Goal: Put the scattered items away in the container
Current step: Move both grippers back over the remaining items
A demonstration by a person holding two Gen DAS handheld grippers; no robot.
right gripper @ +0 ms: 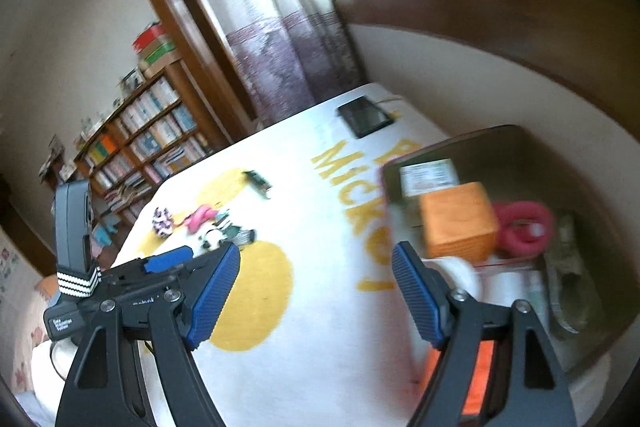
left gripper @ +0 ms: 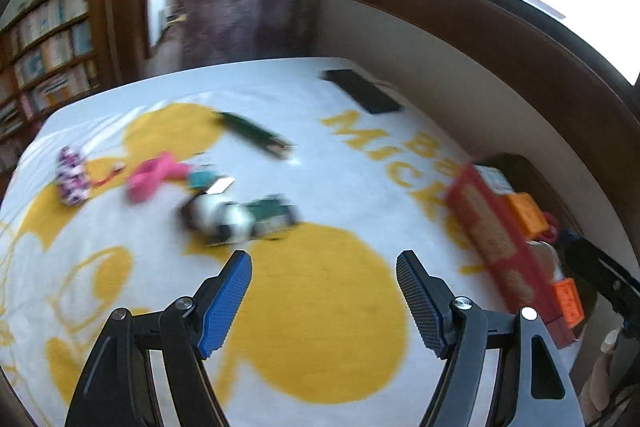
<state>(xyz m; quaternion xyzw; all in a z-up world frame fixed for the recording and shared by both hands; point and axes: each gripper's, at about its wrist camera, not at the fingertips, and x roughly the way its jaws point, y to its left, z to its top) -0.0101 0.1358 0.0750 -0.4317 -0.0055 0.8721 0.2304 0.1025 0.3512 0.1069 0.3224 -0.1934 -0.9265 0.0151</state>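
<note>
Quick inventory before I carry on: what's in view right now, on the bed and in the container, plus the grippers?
Bedspread: one, white with yellow print, under everything.
Container: one, dark, at the bed's right edge by the wall.
Orange box: one, inside the container.
Pink ring: one, inside the container, beside the orange box.
Red box: one, red with orange parts, at the container's near edge.
Black tablet: one, far corner of the bed.
Green pen-like item: one, mid-bed; blurred.
Pink item: one, left of centre.
Purple-and-white patterned item: one, far left.
Black-and-white toy: one, centre, against a green item.
Bookshelf: one, brown, beyond the bed.
Left gripper: open, empty.
Right gripper: open, empty.
</note>
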